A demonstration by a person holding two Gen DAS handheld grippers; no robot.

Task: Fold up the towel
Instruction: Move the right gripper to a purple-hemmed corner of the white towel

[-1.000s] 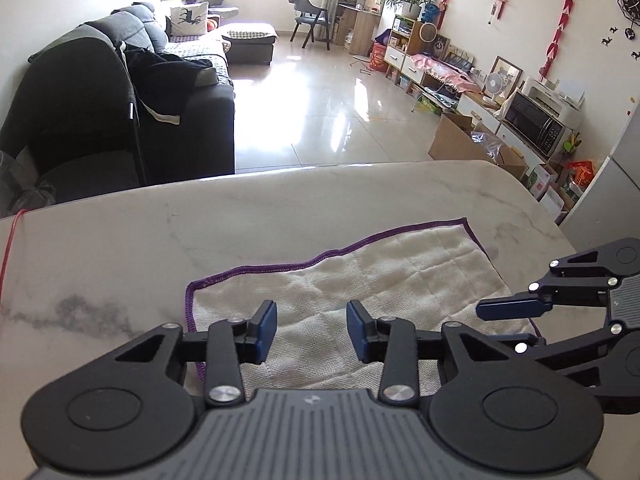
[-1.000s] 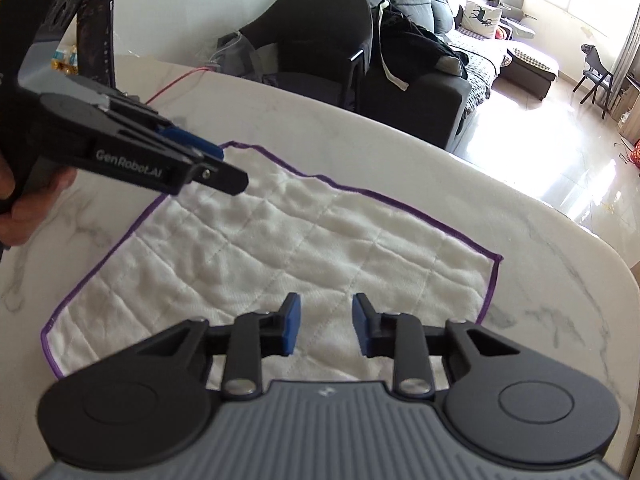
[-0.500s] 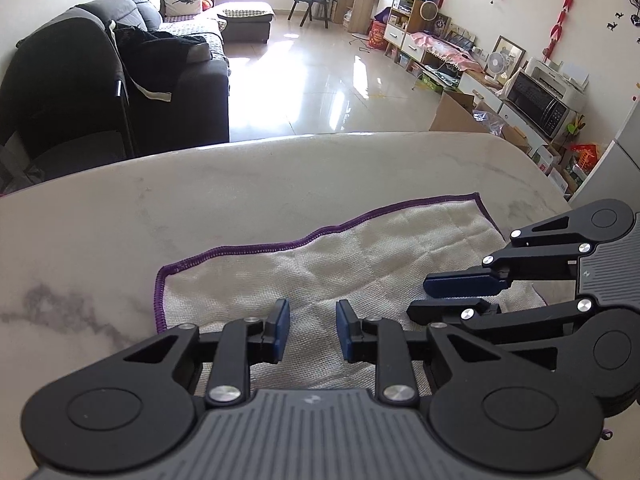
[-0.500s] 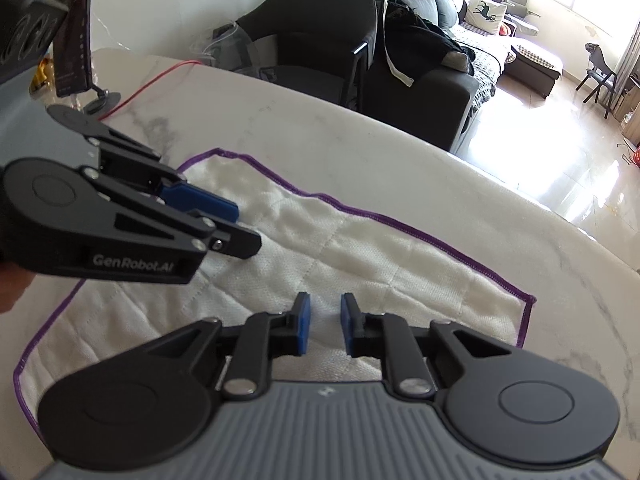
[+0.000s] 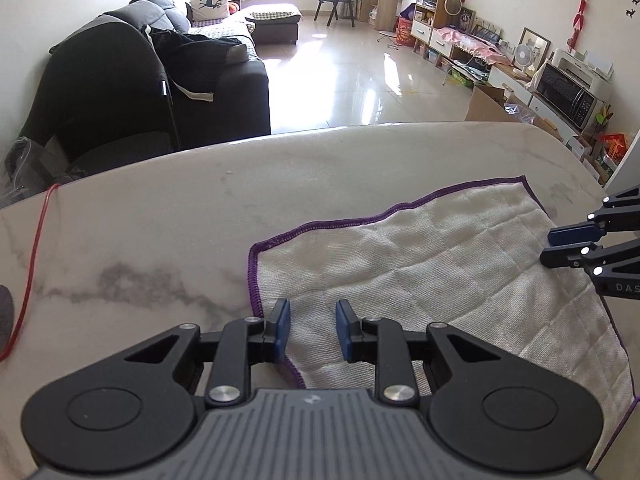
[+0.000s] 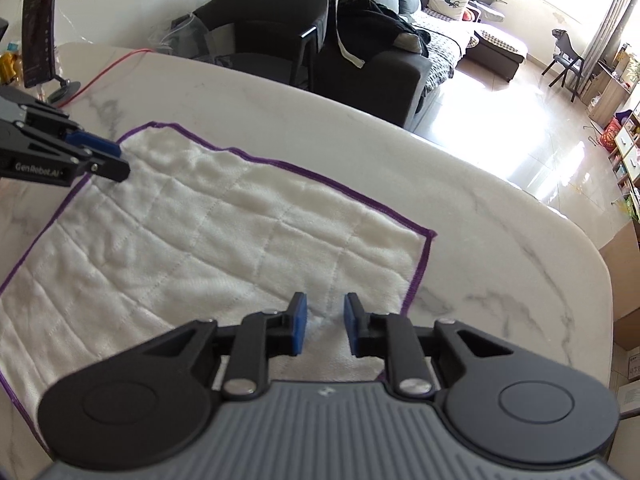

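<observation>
A: Where is the towel (image 6: 208, 248) found at this moment?

B: It is spread flat on the marble counter (image 5: 168, 208), in one layer as far as can be seen. The purple edge is visible along the far side and along both short sides. No folded part is seen in either view. The near edge is hidden under the two tools.

A: And the grippers?

B: The left gripper (image 5: 311, 330) is held low over the near left part of the towel, close to the purple edge. Its jaws are parted, and nothing is caught between them. The right gripper (image 6: 325, 322) is held low over the near right part of the cloth. Its jaws are also parted, with only bare cloth seen in the gap.

A: So how much of the folding is done?

B: No fold is shown on the cloth. The towel is lying open, and the whole fold is judged to be left. It can be supposed that the near edge is being approached on both sides, but this is only a judgement.

A: Is anything in the way?

B: Only a red cable (image 5: 38, 248) is seen on the counter, well apart from the towel.
</observation>
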